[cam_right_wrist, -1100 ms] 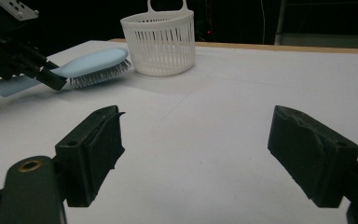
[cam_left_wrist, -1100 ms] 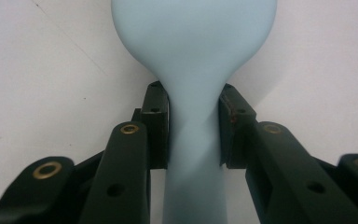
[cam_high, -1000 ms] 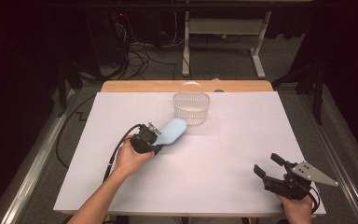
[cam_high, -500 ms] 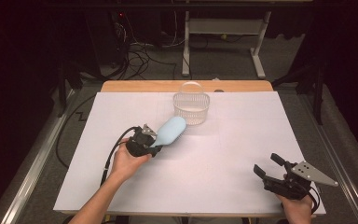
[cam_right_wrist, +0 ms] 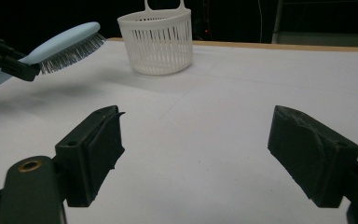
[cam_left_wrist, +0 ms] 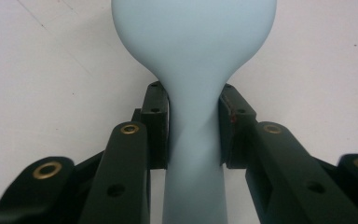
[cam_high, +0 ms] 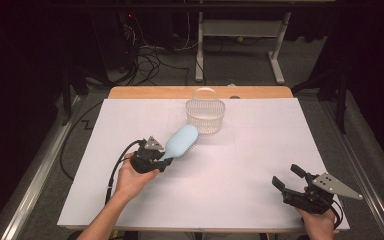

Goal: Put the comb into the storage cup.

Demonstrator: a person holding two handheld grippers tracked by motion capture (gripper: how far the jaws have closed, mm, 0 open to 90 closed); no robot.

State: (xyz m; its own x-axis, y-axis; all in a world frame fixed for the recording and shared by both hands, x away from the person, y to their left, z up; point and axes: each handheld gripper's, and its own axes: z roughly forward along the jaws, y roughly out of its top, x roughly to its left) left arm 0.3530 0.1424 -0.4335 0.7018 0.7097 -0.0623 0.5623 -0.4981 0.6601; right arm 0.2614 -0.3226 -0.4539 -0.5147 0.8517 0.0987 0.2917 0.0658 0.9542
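Carrying a pale blue plastic hairbrush [cam_high: 181, 141] by its handle, left claw [cam_high: 164, 159] is clamped tight on the neck just below the oval head; the left gripper view shows both pads pressing the handle [cam_left_wrist: 193, 154]. Brush is lifted clear of the white worktop [cam_high: 240, 170], bristles facing down, head pointing toward the far edge. It hangs left of centre, near the small white slotted plastic basket [cam_high: 206, 116] that stands at the middle of the far edge; head tip sits just short of the basket's near-left side, not touching. Right claw [cam_high: 291, 179] rests by the near right corner, jaws wide apart, nothing between them; in the right gripper view the basket [cam_right_wrist: 158, 44] and the brush [cam_right_wrist: 63, 46] sit ahead.

Step in hand, as I judge it: transport of brush to basket. Next move calls for lifting the head above the rim, tipping it head-down over the opening, then releasing. Risk: bristles snagging the rim or nudging the light basket.
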